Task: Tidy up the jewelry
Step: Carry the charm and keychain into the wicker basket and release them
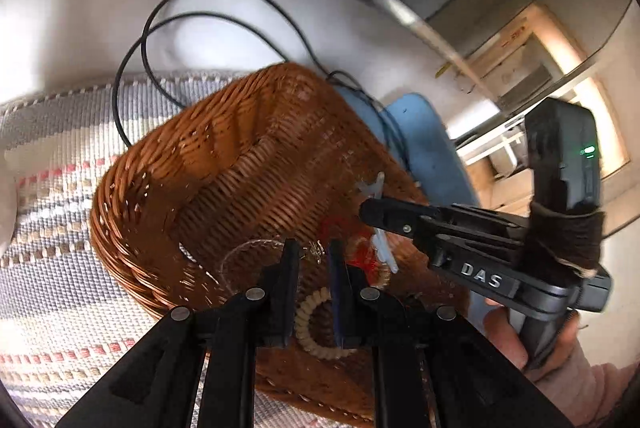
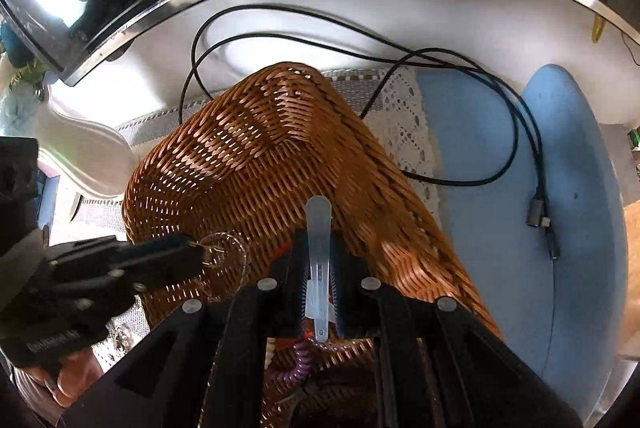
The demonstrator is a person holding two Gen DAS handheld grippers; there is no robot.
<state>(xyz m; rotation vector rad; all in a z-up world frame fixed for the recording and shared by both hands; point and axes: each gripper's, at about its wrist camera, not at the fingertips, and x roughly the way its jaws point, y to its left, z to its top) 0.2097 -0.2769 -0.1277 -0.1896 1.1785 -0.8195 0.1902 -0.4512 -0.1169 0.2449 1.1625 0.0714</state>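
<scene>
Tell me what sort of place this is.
Probably a home tabletop. A brown wicker basket holding hair ties sits on a striped woven cloth mat and white lace doily, with a black charging cable and a blue oval mat beside it.

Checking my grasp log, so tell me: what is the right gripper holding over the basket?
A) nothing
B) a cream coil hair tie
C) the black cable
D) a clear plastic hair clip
D: the right gripper is shut on the translucent hair clip, which sticks out past its fingers above the basket.
</scene>
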